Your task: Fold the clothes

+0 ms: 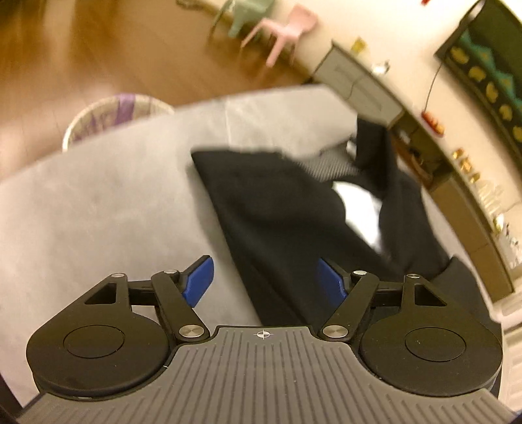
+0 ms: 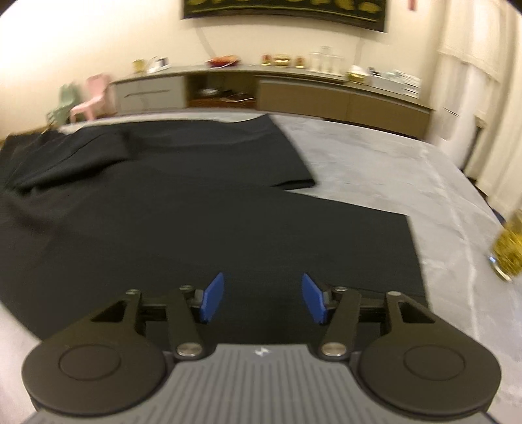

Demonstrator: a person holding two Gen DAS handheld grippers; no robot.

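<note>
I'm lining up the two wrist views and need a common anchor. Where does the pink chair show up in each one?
Left wrist view: the pink chair is at the top, right of centre, on the wood floor beside a green chair.
Right wrist view: the pink chair is at the upper left, past the far edge of the black garment.
Shared landmark: the long sideboard along the wall, just right of the chair in both.

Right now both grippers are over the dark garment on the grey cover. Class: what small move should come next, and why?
Probably lower the right gripper onto the near edge of the black garment and close on it. Both the right gripper and the left gripper are open and hold nothing, and the garment lies only partly folded on the grey cover.
</note>
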